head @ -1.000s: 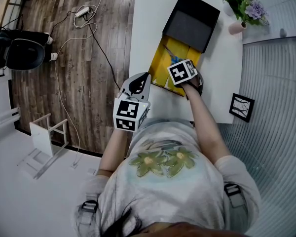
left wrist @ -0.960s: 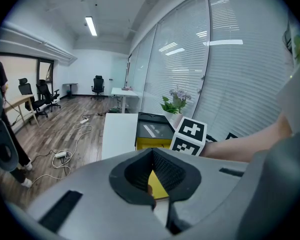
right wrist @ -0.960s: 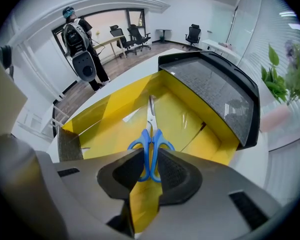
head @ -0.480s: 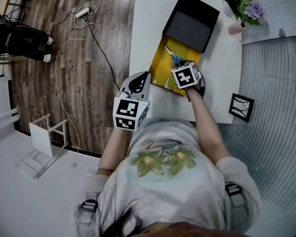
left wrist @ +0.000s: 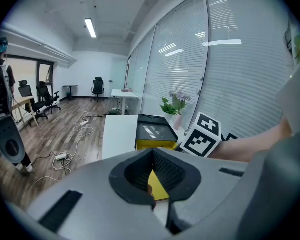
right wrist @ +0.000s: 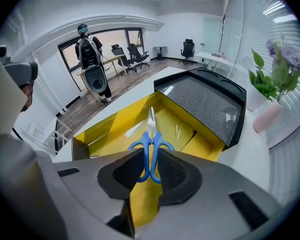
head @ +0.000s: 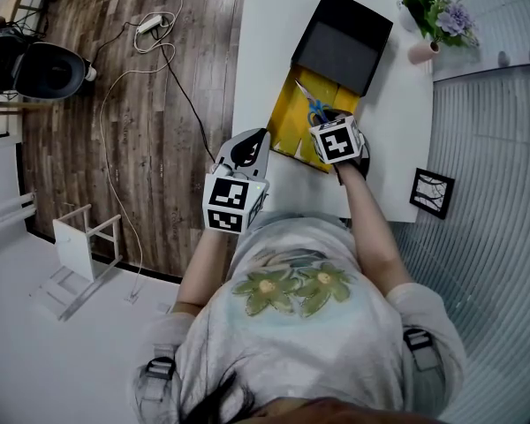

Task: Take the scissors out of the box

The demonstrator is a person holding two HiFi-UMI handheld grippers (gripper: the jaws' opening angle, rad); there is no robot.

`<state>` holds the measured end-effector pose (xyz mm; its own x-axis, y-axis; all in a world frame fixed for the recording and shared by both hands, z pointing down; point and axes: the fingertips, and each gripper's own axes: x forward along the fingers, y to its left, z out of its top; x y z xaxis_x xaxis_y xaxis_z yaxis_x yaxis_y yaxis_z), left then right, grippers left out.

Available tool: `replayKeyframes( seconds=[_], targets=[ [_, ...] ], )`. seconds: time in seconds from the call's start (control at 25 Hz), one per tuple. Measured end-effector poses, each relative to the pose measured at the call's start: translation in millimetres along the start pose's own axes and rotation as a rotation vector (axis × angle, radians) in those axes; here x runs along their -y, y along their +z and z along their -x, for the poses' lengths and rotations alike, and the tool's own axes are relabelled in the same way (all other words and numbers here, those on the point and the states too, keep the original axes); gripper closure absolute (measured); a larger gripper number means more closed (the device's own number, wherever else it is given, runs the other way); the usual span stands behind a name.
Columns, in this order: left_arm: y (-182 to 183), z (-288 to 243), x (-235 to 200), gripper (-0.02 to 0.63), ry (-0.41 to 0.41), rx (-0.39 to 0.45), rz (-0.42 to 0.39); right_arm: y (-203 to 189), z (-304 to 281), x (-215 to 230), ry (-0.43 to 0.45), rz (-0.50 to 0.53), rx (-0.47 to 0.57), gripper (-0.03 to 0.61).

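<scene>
An open yellow box point(head: 285, 124) lies on the white table point(head: 265, 34), its black lid point(head: 344, 42) folded back at the far end. Blue-handled scissors point(head: 313, 106) show inside it, blades pointing away from me. My right gripper point(head: 325, 120) is over the box's near end. In the right gripper view the scissors point(right wrist: 151, 134) have their handles pinched between the shut jaws of that gripper point(right wrist: 150, 156), above the yellow box point(right wrist: 105, 126). My left gripper point(head: 256, 140) hangs near the table's left front corner, shut and holding nothing point(left wrist: 152, 181).
A pink vase of flowers point(head: 431, 20) stands at the table's far right corner. A small black picture frame point(head: 433, 191) sits by the right edge. A cable and power strip point(head: 147, 20) lie on the wooden floor left of the table, with a white stool point(head: 84, 237) nearer.
My right gripper has drawn back toward me a little, and the scissors, hidden behind its cube a second ago, now show ahead of it. The left gripper has stayed put.
</scene>
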<state>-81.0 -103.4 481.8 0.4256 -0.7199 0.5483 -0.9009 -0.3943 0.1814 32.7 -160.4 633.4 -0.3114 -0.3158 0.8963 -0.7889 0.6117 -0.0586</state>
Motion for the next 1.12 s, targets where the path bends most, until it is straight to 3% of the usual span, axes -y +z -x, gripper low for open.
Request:
replayKeyframes(
  seconds=[1.12],
  targets=[
    [1.0, 7.5, 1.8, 0.607, 0.022, 0.007, -0.010, 0.8, 22.2, 1.7, 0.014, -0.003, 0.073, 0.497]
  ],
)
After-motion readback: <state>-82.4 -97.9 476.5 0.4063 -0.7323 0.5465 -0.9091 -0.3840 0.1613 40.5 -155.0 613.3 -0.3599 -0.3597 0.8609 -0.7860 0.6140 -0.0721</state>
